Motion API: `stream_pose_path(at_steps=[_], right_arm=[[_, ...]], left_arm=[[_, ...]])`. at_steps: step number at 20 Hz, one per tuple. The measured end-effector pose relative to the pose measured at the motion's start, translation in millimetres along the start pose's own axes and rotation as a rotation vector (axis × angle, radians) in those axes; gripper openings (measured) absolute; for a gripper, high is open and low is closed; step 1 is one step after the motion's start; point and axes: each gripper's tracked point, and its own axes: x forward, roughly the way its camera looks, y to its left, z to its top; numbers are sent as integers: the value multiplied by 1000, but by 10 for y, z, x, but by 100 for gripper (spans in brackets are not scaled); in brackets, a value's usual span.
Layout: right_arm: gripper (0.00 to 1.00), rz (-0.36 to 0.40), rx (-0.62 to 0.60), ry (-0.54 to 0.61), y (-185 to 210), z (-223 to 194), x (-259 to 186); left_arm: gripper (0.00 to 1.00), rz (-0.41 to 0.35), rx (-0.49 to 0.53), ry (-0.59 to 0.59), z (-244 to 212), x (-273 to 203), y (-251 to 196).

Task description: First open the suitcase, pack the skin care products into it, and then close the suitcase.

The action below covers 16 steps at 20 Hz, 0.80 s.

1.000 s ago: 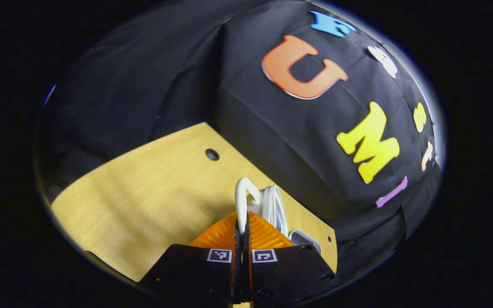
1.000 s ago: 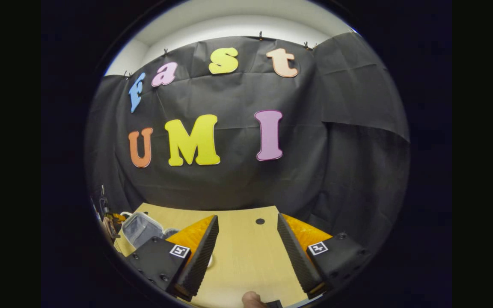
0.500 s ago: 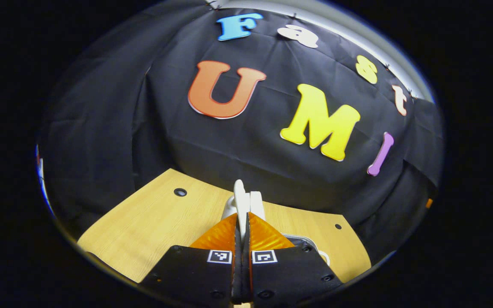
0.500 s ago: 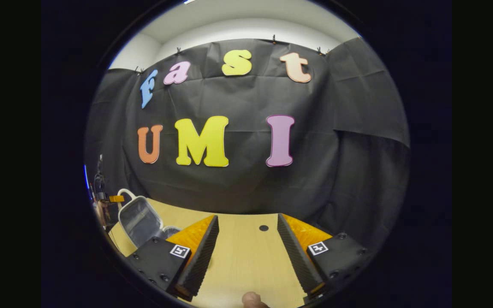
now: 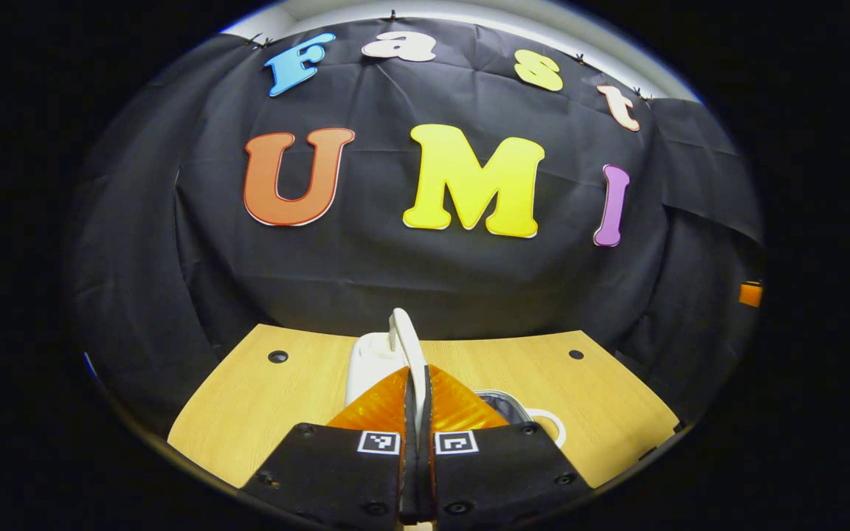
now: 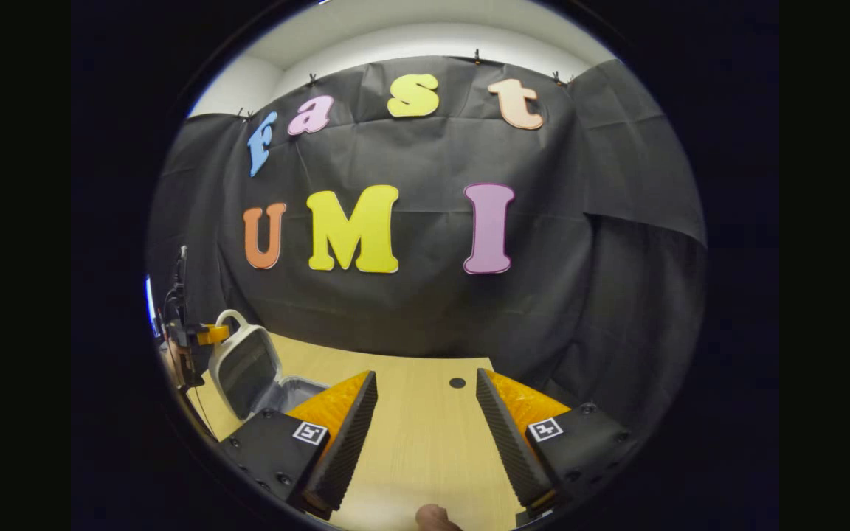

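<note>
Left gripper (image 5: 417, 383): black housing blocks with round screws, a small square black-and-white marker on each, either side of the centre seam. Right gripper (image 6: 425, 413): same black blocks, screws and markers; ribbed inner finger faces beside the markers.

Suitcase (image 6: 248, 369) sitting open on the table (image 6: 425, 450) at its left end, lid standing upright behind the tray, left gripper (image 5: 416, 369) closing on the lid's handle (image 5: 404, 335) (from above), right gripper (image 6: 425, 428) hovering parted over the table's middle, to the suitcase's right.
</note>
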Motion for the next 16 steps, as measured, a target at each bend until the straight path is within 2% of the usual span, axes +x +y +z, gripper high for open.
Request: stream_pose_path(at_steps=[5,11,16], right_arm=[[80,15,12,8,-117,-13,58],[80,20,17,24,-266,-70,124],[80,-6,26,40,-469,-152,160]], left_arm=[[4,-88,15,17,-52,108,-559],[4,-204,223,136,-469,359,-1408],[4,-245,409,264,-1040,458,-1933]])
